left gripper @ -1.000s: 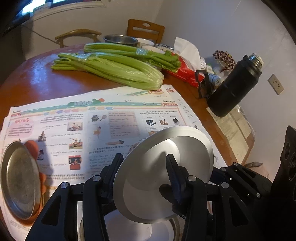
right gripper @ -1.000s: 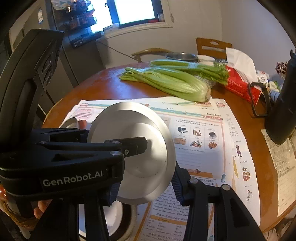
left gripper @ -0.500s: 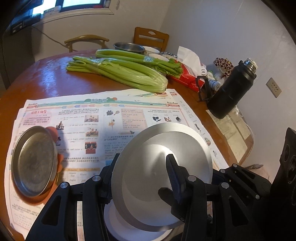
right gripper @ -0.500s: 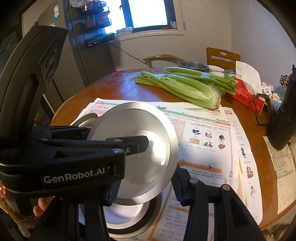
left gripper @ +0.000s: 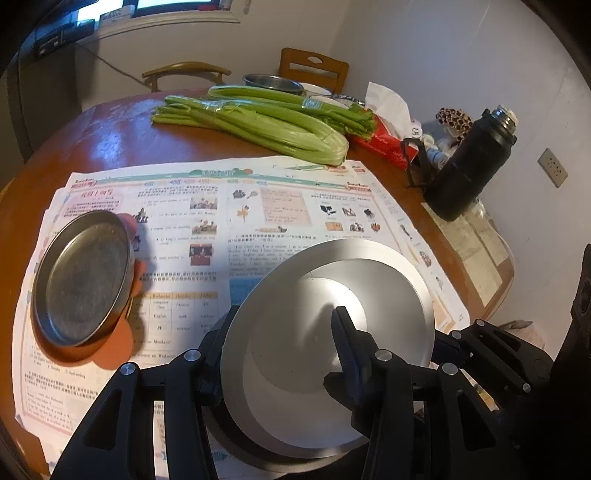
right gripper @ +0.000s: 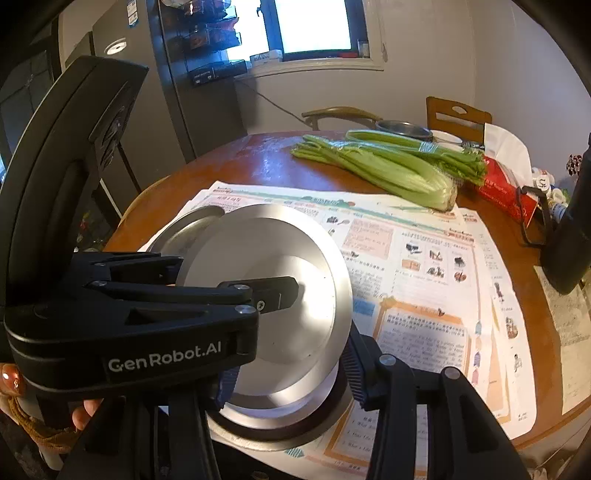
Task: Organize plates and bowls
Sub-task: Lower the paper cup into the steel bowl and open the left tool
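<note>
The left gripper (left gripper: pixel 284 343) grips a tilted steel plate (left gripper: pixel 328 343) just above another dish (right gripper: pixel 280 424) on the newspaper-covered worktop (left gripper: pixel 110 140), right gripper's (right gripper: pixel 291 373) grip unclear, while a steel tray (left gripper: pixel 83 278) sits unstacked.

Dim warm room, bright window (right gripper: pixel 314 26) blown out, glare on table (left gripper: pixel 110 144), fisheye-dark corners
</note>
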`<state>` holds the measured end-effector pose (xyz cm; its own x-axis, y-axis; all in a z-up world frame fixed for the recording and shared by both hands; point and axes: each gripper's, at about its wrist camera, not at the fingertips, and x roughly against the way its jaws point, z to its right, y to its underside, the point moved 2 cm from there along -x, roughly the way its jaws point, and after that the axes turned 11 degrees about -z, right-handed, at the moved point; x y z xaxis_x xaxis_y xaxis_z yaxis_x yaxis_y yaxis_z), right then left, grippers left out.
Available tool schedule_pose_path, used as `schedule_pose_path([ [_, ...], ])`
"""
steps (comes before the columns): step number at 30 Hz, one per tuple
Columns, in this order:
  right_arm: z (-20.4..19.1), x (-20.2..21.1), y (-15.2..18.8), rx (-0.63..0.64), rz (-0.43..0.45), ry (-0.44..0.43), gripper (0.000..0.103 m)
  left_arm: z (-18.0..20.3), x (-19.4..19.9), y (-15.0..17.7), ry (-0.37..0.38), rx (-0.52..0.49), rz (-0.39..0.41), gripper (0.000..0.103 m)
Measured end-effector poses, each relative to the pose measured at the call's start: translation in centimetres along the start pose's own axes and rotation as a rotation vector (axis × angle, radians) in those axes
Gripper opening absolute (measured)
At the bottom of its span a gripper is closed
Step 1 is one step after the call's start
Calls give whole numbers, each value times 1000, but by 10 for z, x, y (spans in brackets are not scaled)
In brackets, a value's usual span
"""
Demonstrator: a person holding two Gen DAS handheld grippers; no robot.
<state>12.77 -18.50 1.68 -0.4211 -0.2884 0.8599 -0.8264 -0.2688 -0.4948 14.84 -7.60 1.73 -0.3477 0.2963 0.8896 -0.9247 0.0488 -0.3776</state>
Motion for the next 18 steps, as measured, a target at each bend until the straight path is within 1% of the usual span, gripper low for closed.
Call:
schedule_pose_path([
  [11,-7,-2,14,18,-16,3,48,0,-5,13,-6,-4,-13,49],
  [18,-7,-10,19,22,-42,-3,48,-3,-12,18,-13,4,-25,49],
])
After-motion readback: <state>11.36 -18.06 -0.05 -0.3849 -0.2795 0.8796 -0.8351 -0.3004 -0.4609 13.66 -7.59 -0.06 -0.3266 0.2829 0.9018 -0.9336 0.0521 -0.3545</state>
